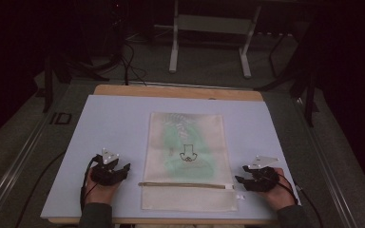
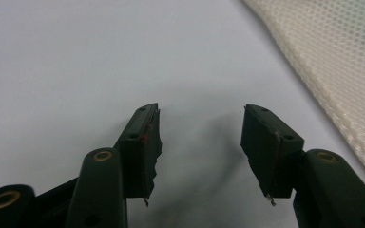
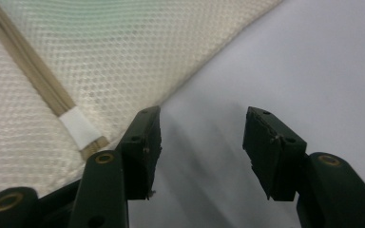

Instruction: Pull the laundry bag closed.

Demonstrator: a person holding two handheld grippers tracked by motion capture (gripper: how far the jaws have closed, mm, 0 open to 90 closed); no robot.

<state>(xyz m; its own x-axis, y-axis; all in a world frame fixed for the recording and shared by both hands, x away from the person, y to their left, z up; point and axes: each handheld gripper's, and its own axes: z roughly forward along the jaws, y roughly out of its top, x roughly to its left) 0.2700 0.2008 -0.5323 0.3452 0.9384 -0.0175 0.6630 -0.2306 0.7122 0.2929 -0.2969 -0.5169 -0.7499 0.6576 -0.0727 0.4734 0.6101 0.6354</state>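
A cream mesh pouch point(image 1: 186, 159) lies flat in the middle of the pale blue mat point(image 1: 114, 123), with a tan zipper point(image 1: 185, 185) running across its near end and something green with a black drawing showing through it. My left gripper point(image 1: 123, 169) rests on the mat just left of the pouch, open with nothing between its jaws; in the left gripper view point(image 2: 202, 130) the mesh pouch point(image 2: 332, 61) sits at the upper right. My right gripper point(image 1: 240, 175) rests at the pouch's right edge, open and empty point(image 3: 202, 130), beside the zipper's white end point(image 3: 78, 126).
The mat lies on a wooden board point(image 1: 176, 91) on a grey table. A white frame stand point(image 1: 209, 33) and cables point(image 1: 128, 61) are on the dark floor beyond. Two small white bits point(image 1: 240, 195) lie on the mat near the right gripper.
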